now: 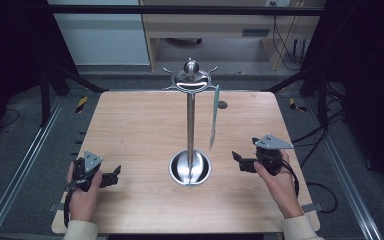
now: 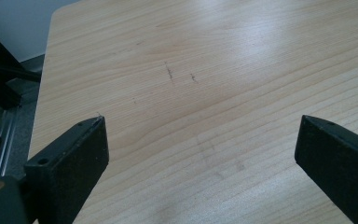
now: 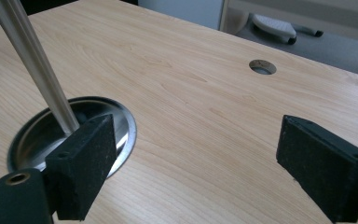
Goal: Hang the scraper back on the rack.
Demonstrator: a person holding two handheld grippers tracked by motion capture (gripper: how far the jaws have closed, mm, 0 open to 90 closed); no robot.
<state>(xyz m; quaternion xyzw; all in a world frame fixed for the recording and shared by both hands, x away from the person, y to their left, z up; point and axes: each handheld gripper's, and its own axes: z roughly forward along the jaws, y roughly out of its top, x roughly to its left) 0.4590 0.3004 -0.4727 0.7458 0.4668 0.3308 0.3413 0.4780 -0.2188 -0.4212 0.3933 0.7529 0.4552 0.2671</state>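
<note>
L gripper (image 1: pixel 111 176) low near table edge, jaws spread, nothing in them. R gripper (image 1: pixel 240 161) also spread, empty, just right of stand (image 1: pixel 190 120) base. Thin strip (image 1: pixel 214 117) hangs from stand's top hook. Risk imo: a bump to the pole swings strip off or tips stand.

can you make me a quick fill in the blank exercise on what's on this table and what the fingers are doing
1. The tall silver metal stand rises from a round ____ base.
2. A thin pale green strip ____ from a hook at the stand's top.
3. The left gripper has its fingers ____, nothing between them.
4. The right gripper sits beside the stand on the light ____ table.

Missing words: metal; hangs; open; wooden
</note>
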